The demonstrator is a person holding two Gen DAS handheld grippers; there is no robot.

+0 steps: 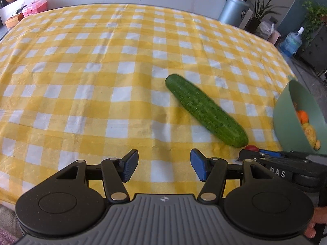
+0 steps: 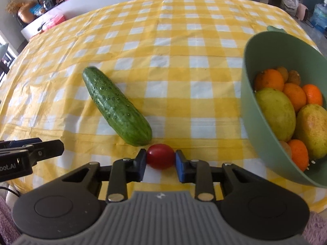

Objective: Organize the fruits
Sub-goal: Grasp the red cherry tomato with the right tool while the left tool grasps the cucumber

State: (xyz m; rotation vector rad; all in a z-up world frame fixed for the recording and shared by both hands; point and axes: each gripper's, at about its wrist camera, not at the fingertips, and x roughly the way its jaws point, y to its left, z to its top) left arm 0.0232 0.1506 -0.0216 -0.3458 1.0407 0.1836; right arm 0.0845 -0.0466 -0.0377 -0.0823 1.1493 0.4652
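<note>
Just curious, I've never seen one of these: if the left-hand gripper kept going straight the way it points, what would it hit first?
Probably only the checked tablecloth. The left gripper stands open over bare cloth; the cucumber lies off to its right, seemingly outside that line, though depth is hard to judge.

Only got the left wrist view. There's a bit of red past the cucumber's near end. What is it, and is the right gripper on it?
Observer: A small tomato. The right gripper has a pad against each side of it.
Operator: Lifted?
Observer: Can't tell; it sits low against the tablecloth, just off the cucumber tip.
Operator: What's in the bowl?
Observer: The green bowl holds several oranges and two yellow-green mangoes.
</note>
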